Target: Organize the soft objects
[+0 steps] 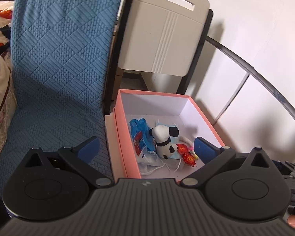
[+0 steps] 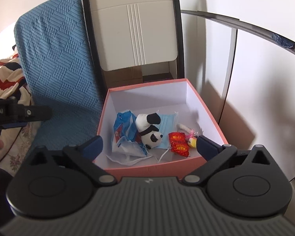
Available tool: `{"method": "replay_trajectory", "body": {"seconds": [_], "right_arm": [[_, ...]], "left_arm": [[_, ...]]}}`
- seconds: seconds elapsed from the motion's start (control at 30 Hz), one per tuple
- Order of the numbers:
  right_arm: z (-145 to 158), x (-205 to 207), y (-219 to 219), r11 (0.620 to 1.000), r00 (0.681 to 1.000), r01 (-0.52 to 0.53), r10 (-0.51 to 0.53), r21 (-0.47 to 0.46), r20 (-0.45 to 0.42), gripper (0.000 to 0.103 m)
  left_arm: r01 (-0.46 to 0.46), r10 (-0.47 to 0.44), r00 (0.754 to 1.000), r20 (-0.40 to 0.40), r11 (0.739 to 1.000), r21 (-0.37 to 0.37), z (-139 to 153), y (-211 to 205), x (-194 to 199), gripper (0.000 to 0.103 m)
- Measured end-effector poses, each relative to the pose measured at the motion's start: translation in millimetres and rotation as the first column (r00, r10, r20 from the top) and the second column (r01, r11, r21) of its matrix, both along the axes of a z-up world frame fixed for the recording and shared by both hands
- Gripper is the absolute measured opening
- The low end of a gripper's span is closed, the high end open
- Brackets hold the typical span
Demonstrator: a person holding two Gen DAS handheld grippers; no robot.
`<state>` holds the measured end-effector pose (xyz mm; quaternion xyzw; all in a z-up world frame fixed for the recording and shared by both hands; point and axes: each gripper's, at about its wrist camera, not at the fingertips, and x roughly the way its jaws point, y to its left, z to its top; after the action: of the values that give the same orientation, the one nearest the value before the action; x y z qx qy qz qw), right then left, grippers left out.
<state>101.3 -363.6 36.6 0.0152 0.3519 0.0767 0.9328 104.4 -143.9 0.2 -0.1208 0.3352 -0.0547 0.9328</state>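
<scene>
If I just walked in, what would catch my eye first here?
Probably the pink box on the floor, with a panda plush lying inside among blue face masks and red packets. Left of it hangs a blue quilted cover; a folded beige chair stands behind.

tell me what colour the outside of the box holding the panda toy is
Salmon pink outside, white inside. The box shows best in the right wrist view.

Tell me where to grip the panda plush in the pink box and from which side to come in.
Grip the panda plush across its white body, between the head and the black-eared end. Come from above with the right gripper, jaws open: the pink box walls block a sideways approach, and the plush lies on its side on the blue mask, its midsection exposed.
</scene>
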Motion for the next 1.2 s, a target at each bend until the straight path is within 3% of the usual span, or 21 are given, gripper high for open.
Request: {"method": "replay_trajectory", "body": {"seconds": [1.2], "right_arm": [[0.9,-18.7,19.1,1.000,1.000,0.023,-0.023,-0.007,-0.021,0.103]], "left_arm": [[0.030,-0.030,1.000,0.002,0.999,0.016,2.0,17.1,-26.5,0.103]]}}
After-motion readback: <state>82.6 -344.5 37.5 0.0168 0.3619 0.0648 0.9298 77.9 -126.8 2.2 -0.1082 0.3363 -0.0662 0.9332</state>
